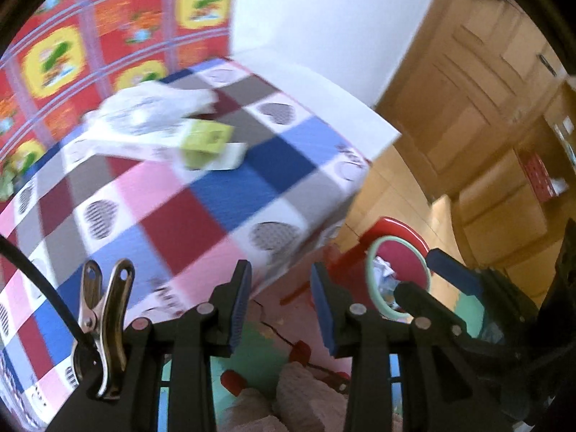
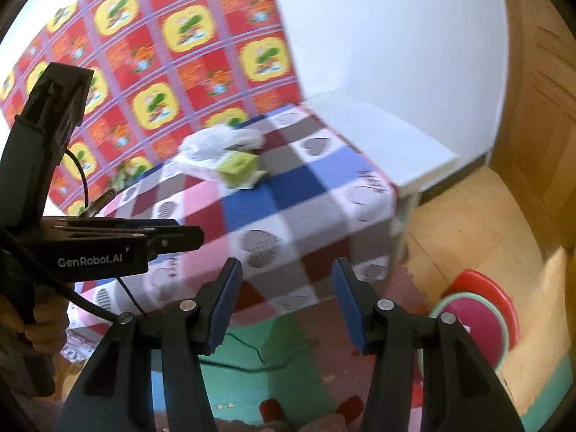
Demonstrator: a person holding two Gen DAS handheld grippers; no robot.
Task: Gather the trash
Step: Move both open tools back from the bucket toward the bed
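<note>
You hold both the left gripper [image 1: 280, 302] and right gripper [image 2: 284, 302] wide open and empty; the green carton [image 2: 237, 169] and crumpled white plastic bag [image 2: 216, 142] lie on the checked tablecloth [image 2: 288, 208], so reach there next, then the round bin [image 2: 471, 327] beside it

A low table draped in a checked cloth [image 2: 288, 194] of blue, pink, maroon and grey squares with heart prints stands against a red wall covering [image 2: 172, 50] patterned with yellow panels. Beside it rises a plain white wall [image 2: 388, 28], with a white shelf or bench [image 2: 388, 133] at its foot, blurred. Wooden doors [image 1: 478, 82] and a wood floor [image 2: 468, 223] lie to the right; coloured foam mats [image 2: 273, 352] cover the near floor.
</note>
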